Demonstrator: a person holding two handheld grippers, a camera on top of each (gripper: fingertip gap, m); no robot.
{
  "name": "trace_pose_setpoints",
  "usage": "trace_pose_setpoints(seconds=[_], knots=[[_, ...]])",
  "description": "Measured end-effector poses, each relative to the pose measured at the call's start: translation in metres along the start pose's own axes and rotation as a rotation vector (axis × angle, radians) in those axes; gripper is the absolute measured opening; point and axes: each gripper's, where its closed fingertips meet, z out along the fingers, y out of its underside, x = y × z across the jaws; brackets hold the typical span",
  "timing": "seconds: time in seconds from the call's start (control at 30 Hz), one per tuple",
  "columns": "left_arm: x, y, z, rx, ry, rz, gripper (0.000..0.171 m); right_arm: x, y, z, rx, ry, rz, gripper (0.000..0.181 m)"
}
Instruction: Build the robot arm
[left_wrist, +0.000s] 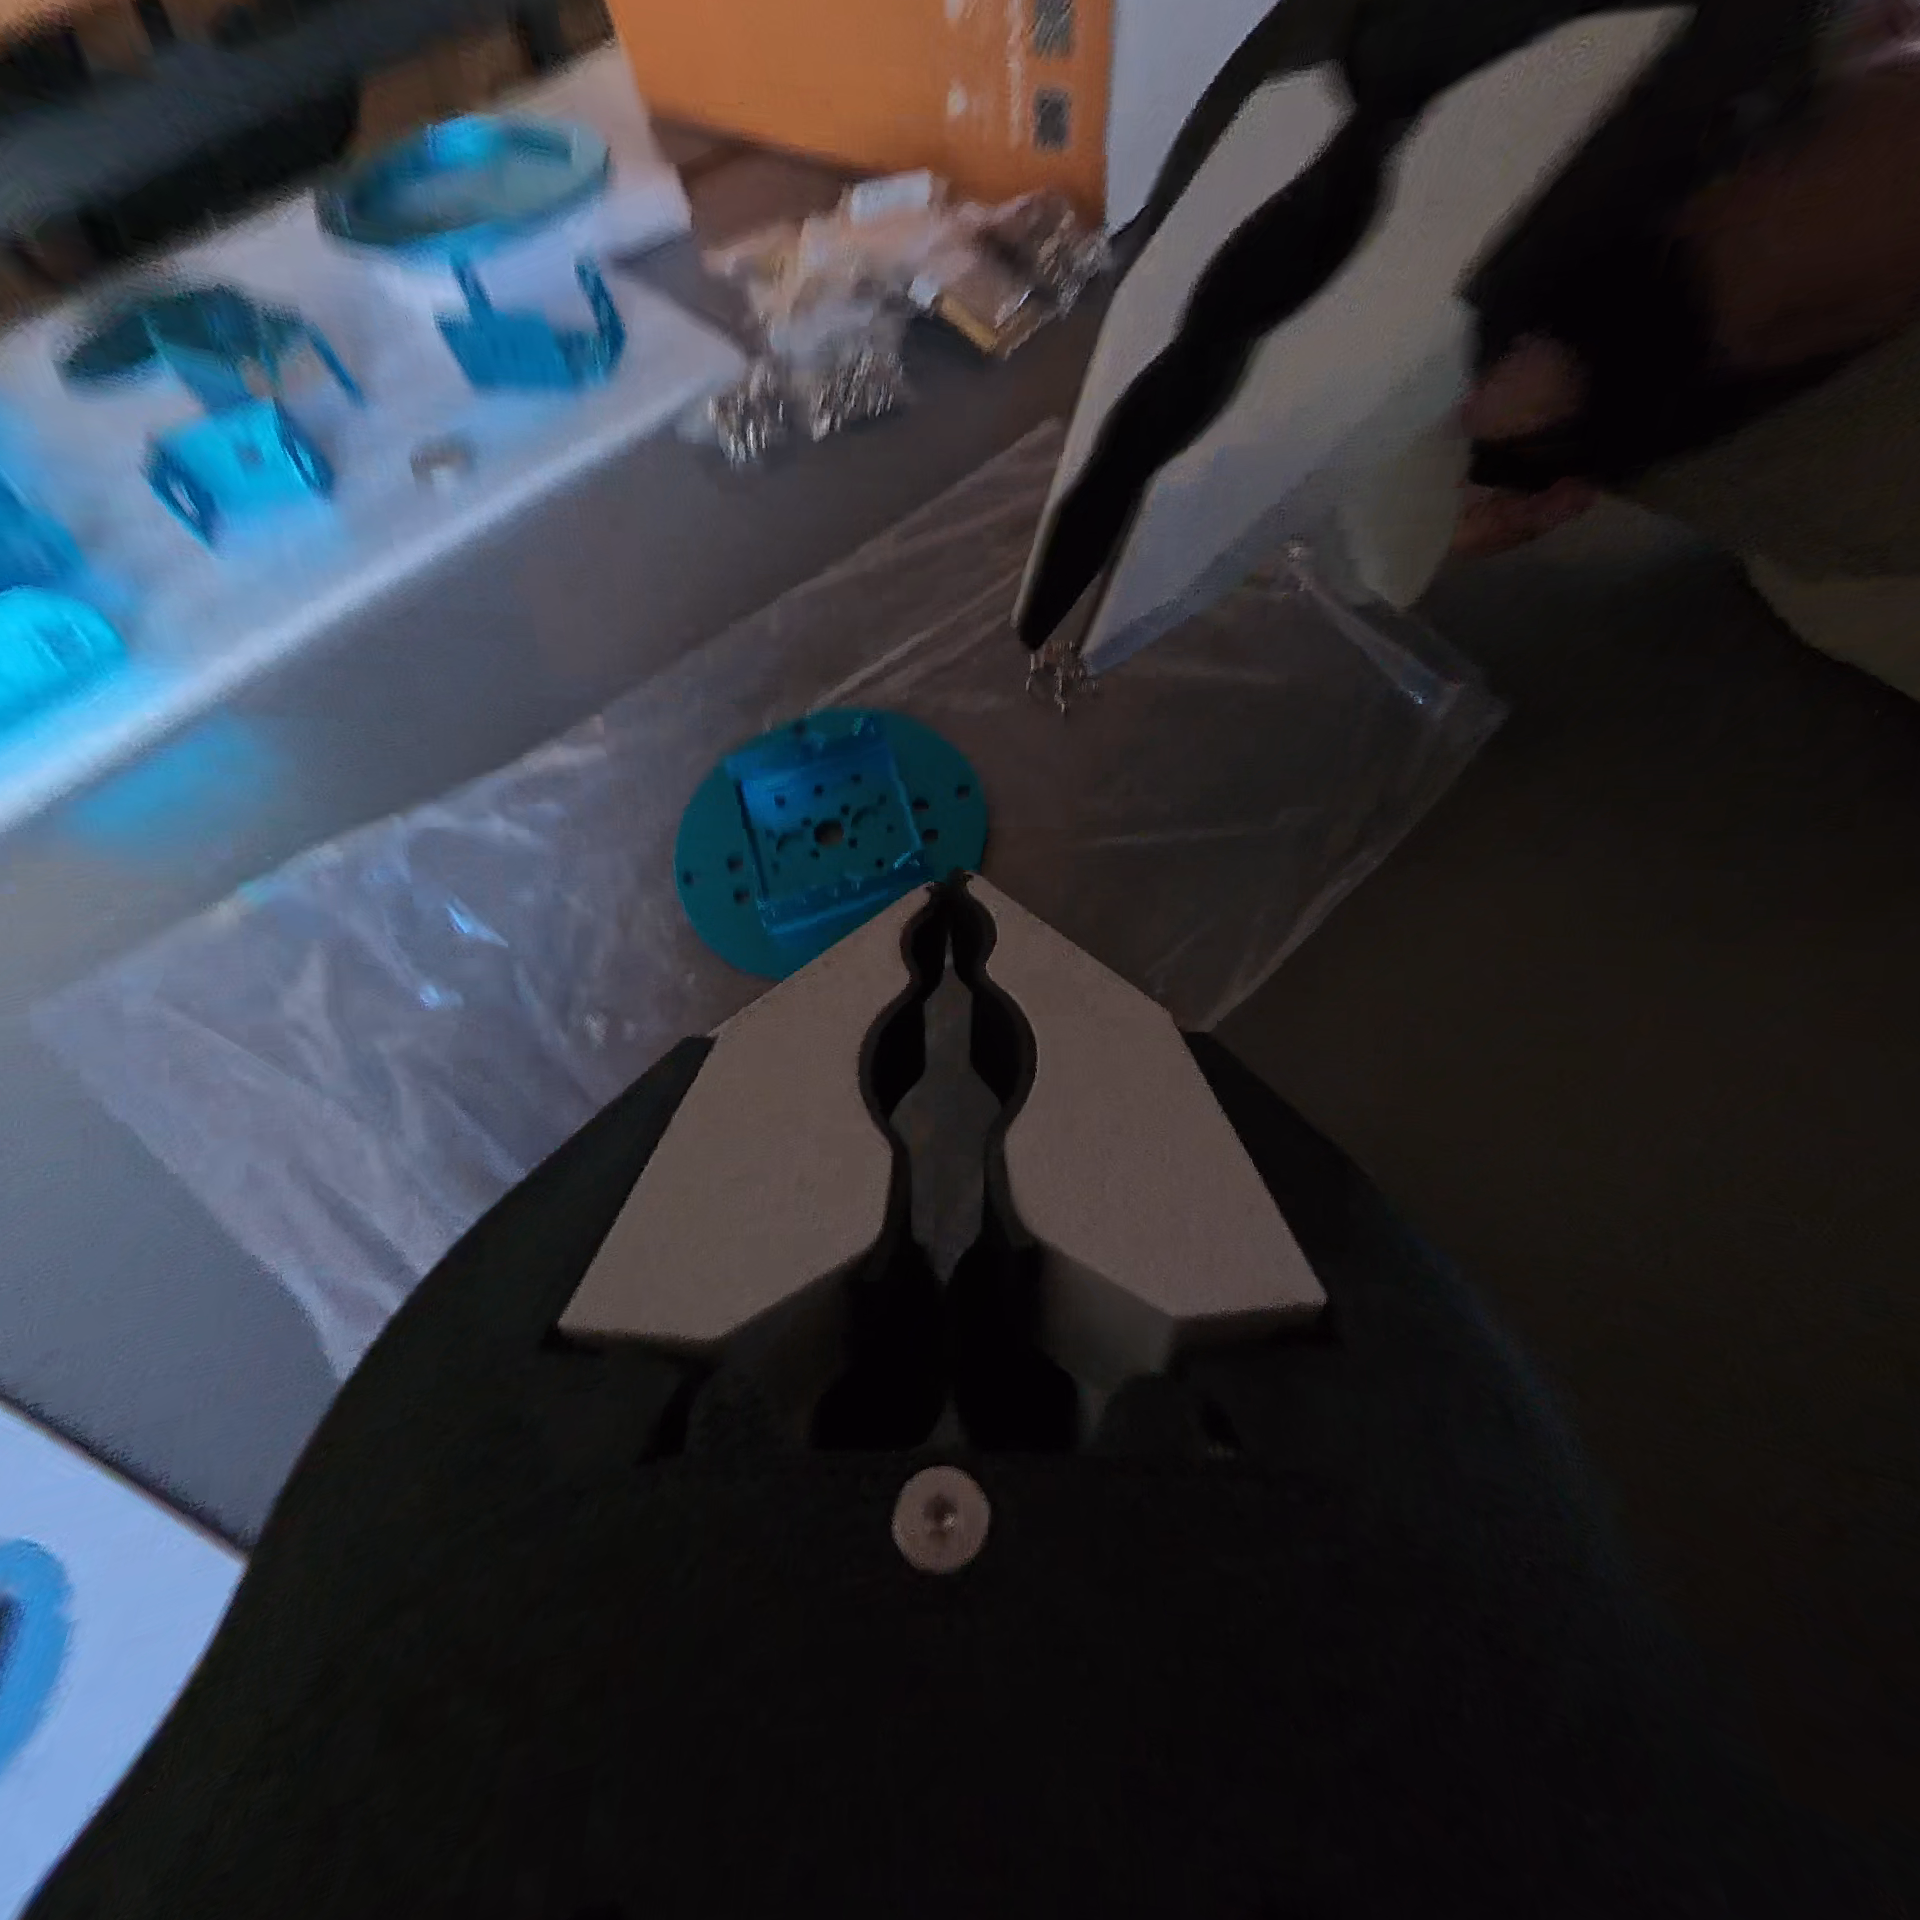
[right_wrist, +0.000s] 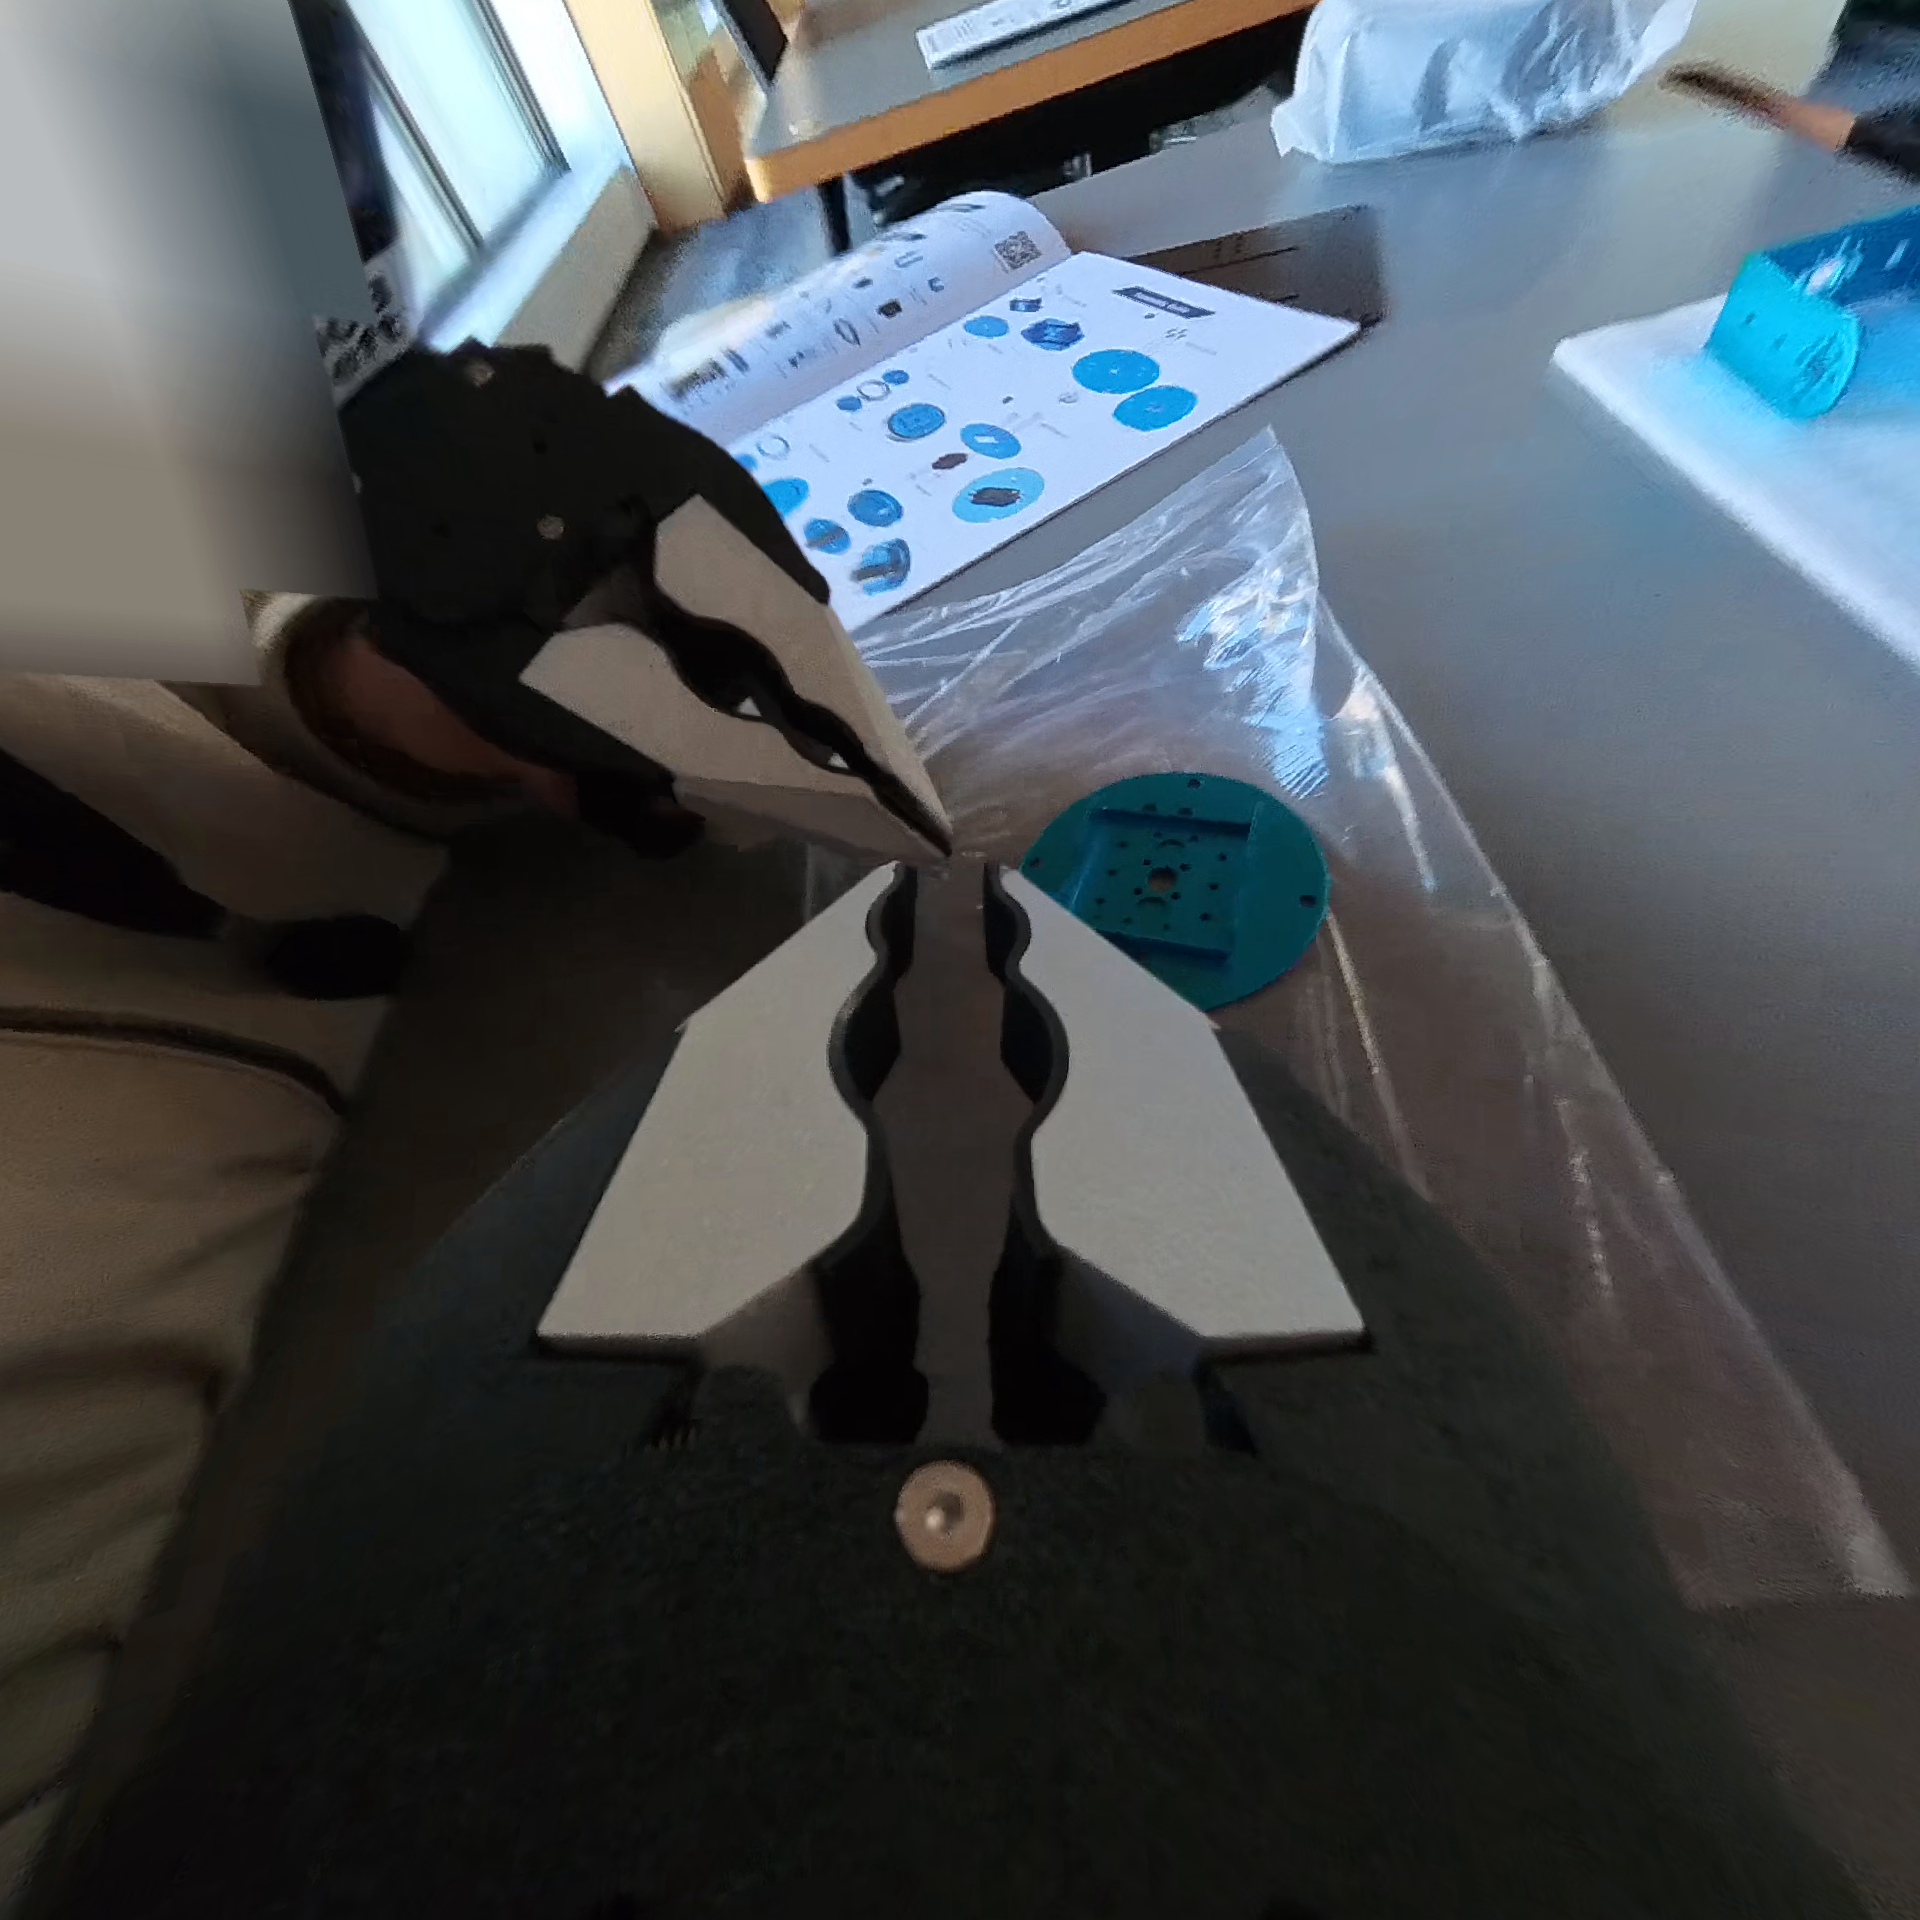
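The left hand-held gripper (left_wrist: 951, 883) has its two fingers pressed together at the tips, and nothing can be made out between them. Its tips sit at the 4 o'clock rim of a blue round plate (left_wrist: 831, 831) that carries a square drilled bracket (left_wrist: 826, 831) on top. The plate lies on a clear plastic bag (left_wrist: 416, 987) spread flat over the grey tabletop (left_wrist: 1558, 1143).

In the left wrist view the right hand-held gripper (left_wrist: 1060, 634) comes down from 1 o'clock, fingers nearly together, tips just above a small cluster of silver screws (left_wrist: 1058, 675) on the plastic. Whether it pinches one cannot be told.

From the right wrist view, the right hand-held gripper (right_wrist: 940, 873) shows a narrow gap between its fingers. The left hand-held gripper (right_wrist: 940, 844) enters from 10 o'clock and its tips meet the right one's tips. The blue round plate (right_wrist: 1174, 894) lies just beside them at 3 o'clock, on the clear plastic bag (right_wrist: 1195, 644).

Behind the bag, toward 12 o'clock, an open instruction booklet (right_wrist: 987, 395) rests on the tabletop (right_wrist: 1558, 675). At 2 o'clock another blue metal part (right_wrist: 1808, 332) sits on a white sheet (right_wrist: 1714, 436), and a crumpled white bag (right_wrist: 1455, 73) lies farther back. In the left wrist view, blurred blue brackets (left_wrist: 499, 281) stand on white paper at 10 o'clock, with small packets of hardware (left_wrist: 862, 312) near 12 o'clock and an orange box (left_wrist: 862, 94) behind.
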Motion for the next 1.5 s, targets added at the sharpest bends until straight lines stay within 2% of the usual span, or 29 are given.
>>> trace_pose_setpoints(seconds=[0.1,0.17,0.23,0.33,0.4,0.47,0.53,0.63,0.8,0.93,1.03,1.17,1.33,1.5], knots=[[0.000,-0.020,-0.014,0.114,0.004,0.217,0.000,-0.007,-0.004,0.000,0.038,-0.159,0.245,0.016],[0.002,-0.024,-0.021,0.145,0.022,0.343,0.000,-0.011,0.001,0.003,0.014,-0.233,0.341,0.021],[-0.004,-0.016,-0.022,0.101,0.030,0.406,0.000,-0.003,0.011,0.005,-0.039,-0.167,0.290,0.021],[-0.002,0.009,-0.017,-0.033,0.136,0.316,0.000,-0.002,0.014,0.007,-0.082,-0.089,0.165,0.022],[0.005,0.019,-0.016,-0.069,0.204,0.267,0.012,-0.007,0.021,0.017,-0.156,-0.034,0.025,0.020],[-0.004,0.023,-0.013,-0.094,0.167,0.281,0.024,-0.008,0.023,0.029,-0.196,0.043,-0.082,0.017],[-0.012,0.024,-0.012,-0.120,0.143,0.282,0.024,-0.010,0.020,0.041,-0.196,0.084,-0.125,0.012],[-0.013,0.021,-0.019,-0.098,0.168,0.204,0.024,-0.003,0.028,0.053,-0.268,0.165,-0.167,0.006],[-0.020,0.020,-0.033,-0.045,0.128,0.102,0.023,0.001,0.041,0.060,-0.350,0.209,-0.216,0.006],[-0.019,0.018,-0.042,-0.002,0.137,-0.008,0.021,0.002,0.043,0.060,-0.354,0.234,-0.245,0.003],[-0.019,0.016,-0.043,0.030,0.165,-0.148,0.020,0.001,0.043,0.060,-0.340,0.237,-0.250,0.001],[-0.014,0.007,-0.041,0.087,0.290,-0.403,0.019,0.001,0.042,0.059,-0.349,0.248,-0.328,0.000],[-0.016,-0.008,-0.044,0.174,0.483,-0.689,0.018,-0.013,0.008,0.051,-0.161,0.271,-0.485,0.000],[-0.006,-0.025,-0.059,0.267,0.720,-0.847,0.015,-0.042,-0.034,0.037,0.111,0.203,-0.521,0.000]])
